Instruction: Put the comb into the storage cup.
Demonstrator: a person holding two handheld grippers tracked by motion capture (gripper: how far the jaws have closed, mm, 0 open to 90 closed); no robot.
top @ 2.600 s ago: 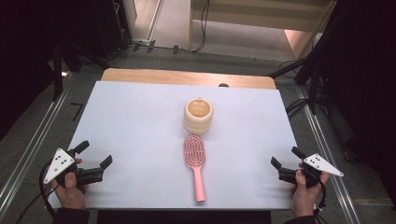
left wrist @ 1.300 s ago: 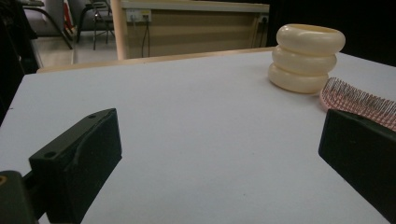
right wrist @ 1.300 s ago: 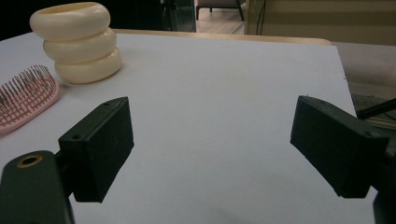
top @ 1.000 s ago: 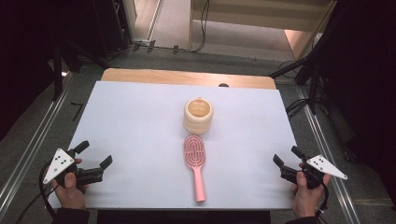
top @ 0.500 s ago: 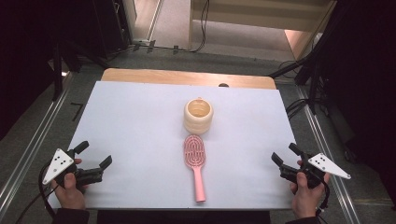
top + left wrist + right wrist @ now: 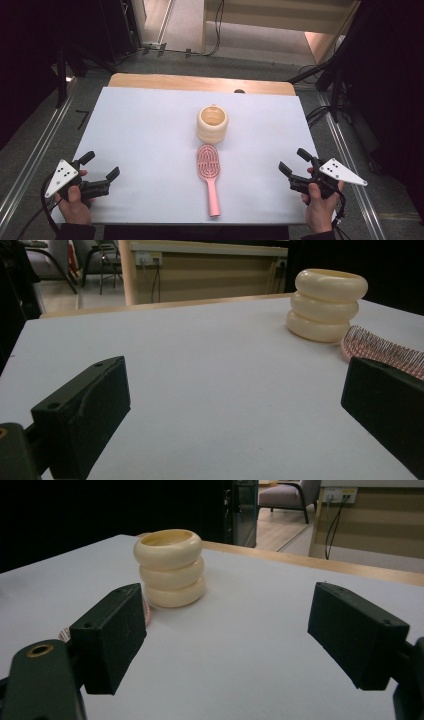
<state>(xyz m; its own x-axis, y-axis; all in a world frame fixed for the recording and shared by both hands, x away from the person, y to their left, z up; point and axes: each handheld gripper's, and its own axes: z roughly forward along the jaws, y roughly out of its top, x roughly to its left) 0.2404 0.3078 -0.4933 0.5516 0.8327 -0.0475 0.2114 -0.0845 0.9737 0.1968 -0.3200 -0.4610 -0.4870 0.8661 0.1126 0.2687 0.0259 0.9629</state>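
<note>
At the near edge of the white table [image 6: 150, 125], the person's two hands rest at the corners, each holding a claw. The left gripper [image 6: 102, 165] sits at the near left corner with its jaws spread wide and nothing between them, pointing toward the middle of the table. The right gripper [image 6: 296, 162] sits at the near right corner, likewise spread wide and empty, angled inward. Between the two, well apart from both, a pink hairbrush [image 6: 209, 172] lies flat with its handle toward the person and its bristled head pointing away. In the left gripper view the bristles [image 6: 382, 347] peek up just behind the right-hand jaw. Just beyond the brush head, very close to it or touching, stands a cream ribbed mug [image 6: 212, 123] shaped like three stacked rings, upright and open at the top. In the right gripper view the mug [image 6: 170, 567] stands beyond the left-hand jaw. Behind it the table's bare wooden edge [image 6: 200, 82] shows.
</note>
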